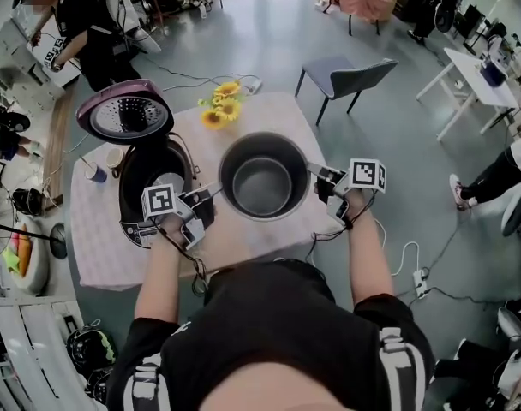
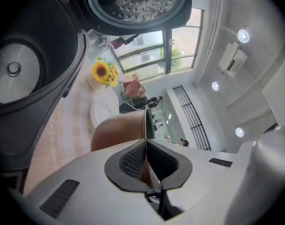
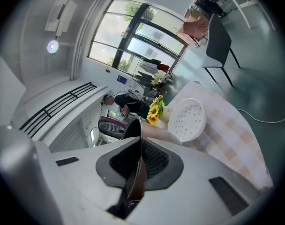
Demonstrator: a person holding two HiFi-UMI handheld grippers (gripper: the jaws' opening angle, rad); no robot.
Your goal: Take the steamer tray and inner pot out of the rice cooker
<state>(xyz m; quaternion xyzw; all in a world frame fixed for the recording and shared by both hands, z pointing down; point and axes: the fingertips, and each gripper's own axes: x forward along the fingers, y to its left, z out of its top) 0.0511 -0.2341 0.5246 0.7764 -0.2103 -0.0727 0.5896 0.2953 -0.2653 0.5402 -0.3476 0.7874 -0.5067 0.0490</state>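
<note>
So I've got my left gripper (image 1: 214, 192) and right gripper (image 1: 319, 175) both pinched tight on opposite sides of the rim of the inner pot (image 1: 263, 183), which is over the table (image 1: 102, 247) just right of the open rice cooker (image 1: 146, 175), with the steamer tray (image 3: 189, 121) lying flat near the sunflowers (image 1: 222, 105).
</note>
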